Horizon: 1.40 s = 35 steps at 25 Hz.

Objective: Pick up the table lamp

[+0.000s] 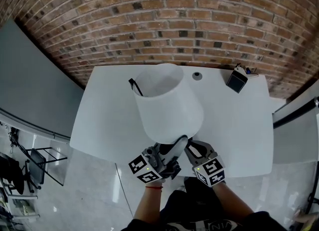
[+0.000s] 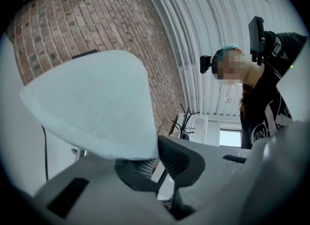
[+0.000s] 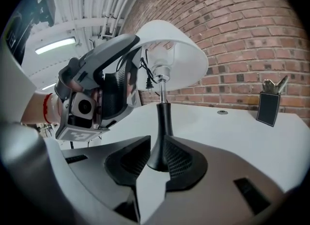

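Note:
The table lamp has a white shade [image 1: 167,103] on a black stem [image 3: 161,122] that flares into a small foot. It stands near the front edge of the white table [image 1: 109,120]. My left gripper [image 1: 175,148] points upward under the shade [image 2: 92,103] and is shut on its lower rim; the right gripper view shows this gripper [image 3: 127,59] at the rim. My right gripper [image 3: 156,163] is low at the lamp's foot. Its jaws stand apart with the foot between them, and a gap shows at the left pad.
A black pen holder [image 1: 237,79] stands at the table's back right, with a round cable hole [image 1: 197,75] beside it. The lamp's black cord [image 1: 134,86] hangs behind the shade. A brick wall [image 1: 199,21] runs along the back edge. The floor drops off at the table's front.

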Each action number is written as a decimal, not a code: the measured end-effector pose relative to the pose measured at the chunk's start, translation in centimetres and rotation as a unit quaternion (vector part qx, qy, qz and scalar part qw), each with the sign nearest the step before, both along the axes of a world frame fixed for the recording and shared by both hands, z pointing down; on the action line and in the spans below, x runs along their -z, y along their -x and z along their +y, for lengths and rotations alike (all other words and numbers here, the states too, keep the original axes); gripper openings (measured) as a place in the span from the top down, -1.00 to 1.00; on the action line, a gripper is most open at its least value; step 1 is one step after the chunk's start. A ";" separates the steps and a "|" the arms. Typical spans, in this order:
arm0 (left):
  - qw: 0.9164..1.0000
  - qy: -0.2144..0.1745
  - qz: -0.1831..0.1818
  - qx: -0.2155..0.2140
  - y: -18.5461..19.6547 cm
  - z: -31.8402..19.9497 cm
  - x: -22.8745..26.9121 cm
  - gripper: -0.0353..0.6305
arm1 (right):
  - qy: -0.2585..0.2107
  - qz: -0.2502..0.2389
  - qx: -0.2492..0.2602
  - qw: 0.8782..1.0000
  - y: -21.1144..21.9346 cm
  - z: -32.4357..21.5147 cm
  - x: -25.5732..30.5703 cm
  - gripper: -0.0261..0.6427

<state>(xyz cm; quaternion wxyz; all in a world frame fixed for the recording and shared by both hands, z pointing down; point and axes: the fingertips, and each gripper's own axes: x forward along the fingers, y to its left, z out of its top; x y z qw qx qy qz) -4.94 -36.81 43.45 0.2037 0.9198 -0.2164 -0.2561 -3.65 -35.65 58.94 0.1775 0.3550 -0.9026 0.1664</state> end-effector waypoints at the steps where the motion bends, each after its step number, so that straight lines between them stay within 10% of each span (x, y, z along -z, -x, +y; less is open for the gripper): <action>1: 1.000 0.002 0.000 -0.001 0.1 -0.3 0.1 0.85 | 0.000 0.004 0.003 1.000 0.2 -0.3 0.0 0.72; 35: 0.999 0.039 0.009 -0.033 1.0 -4.3 0.7 0.84 | 0.061 0.070 -0.006 0.996 4.4 -7.0 -3.0 0.40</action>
